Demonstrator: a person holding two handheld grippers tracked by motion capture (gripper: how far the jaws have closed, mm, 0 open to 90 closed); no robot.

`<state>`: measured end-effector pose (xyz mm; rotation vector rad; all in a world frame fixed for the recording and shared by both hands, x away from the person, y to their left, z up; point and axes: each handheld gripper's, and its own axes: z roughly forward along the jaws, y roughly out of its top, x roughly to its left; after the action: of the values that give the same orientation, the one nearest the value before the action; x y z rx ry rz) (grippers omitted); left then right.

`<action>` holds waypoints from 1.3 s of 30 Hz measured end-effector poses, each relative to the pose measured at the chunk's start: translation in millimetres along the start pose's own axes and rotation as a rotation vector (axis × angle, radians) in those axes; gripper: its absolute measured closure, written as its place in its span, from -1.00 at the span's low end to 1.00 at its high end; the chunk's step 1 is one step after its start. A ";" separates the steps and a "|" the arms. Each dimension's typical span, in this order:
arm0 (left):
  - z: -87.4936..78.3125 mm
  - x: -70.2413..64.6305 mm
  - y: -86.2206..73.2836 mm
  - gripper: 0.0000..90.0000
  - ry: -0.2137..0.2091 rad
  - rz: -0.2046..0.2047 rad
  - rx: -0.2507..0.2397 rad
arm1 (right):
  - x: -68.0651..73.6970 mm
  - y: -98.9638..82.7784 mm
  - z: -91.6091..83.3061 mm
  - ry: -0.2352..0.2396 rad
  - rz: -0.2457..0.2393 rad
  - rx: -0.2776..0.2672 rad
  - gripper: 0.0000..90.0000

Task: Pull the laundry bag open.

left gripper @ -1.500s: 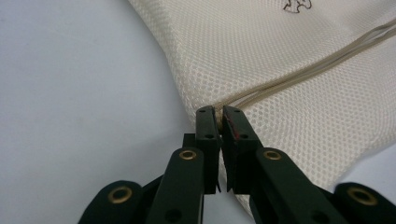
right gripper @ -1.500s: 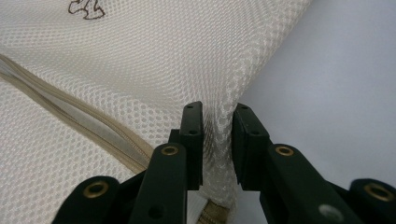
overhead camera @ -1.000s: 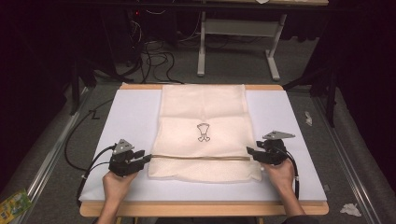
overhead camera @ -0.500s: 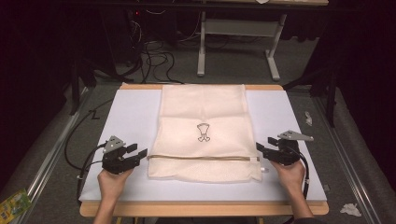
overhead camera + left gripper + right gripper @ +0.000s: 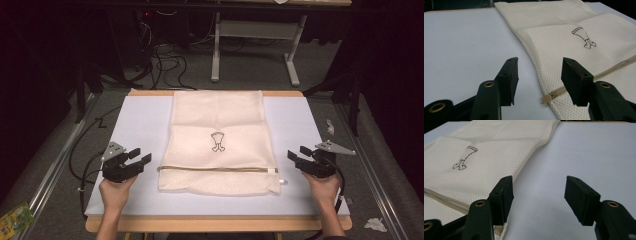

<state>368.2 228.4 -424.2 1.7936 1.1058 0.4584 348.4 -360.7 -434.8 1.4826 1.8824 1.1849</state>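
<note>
We are working with a cream mesh cloth bag (image 5: 219, 141) with a small brown drawing on it. It is lying flat in the middle of the white table board (image 5: 140, 120), with its near part folded over and a tan zipper strip (image 5: 215, 169) running across it.

We are holding the left gripper (image 5: 141, 157) just beside the bag's left edge. Its jaws are standing apart with nothing between them. In the left gripper view, the zipper's little end tab (image 5: 545, 99) is lying near the right jaw, not touching it.

We are holding the right gripper (image 5: 297, 156) beside the bag's right edge, a bit apart from it. Its jaws have just been opening and are standing wide, with only bare board between them.

What could go wrong from here? We think the mesh is thin and floppy, so if we are pinching only the top layer, the fold may slide open or bunch up. If one side is pulled harder than the other, the bag may go crooked. A jaw could also snag the zipper tab and drag the whole bag.
</note>
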 end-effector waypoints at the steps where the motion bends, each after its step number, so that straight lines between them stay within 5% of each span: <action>1: 0.1 0.2 -0.3 0.07 0.000 -0.002 0.000 | -1.1 -0.4 -1.0 -0.001 0.007 -0.002 -0.09; 17: -0.7 8.3 -3.8 0.07 0.028 -0.014 -0.017 | -19.2 -6.0 -9.6 -0.035 0.051 -0.048 -0.06; 39: 4.3 31.3 -12.7 0.07 0.090 -0.091 -0.028 | -35.4 -14.2 -4.5 -0.056 0.101 -0.009 0.10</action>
<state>381.4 254.2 -442.1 1.7046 1.2317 0.5020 348.2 -396.1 -449.7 1.6054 1.7816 1.1829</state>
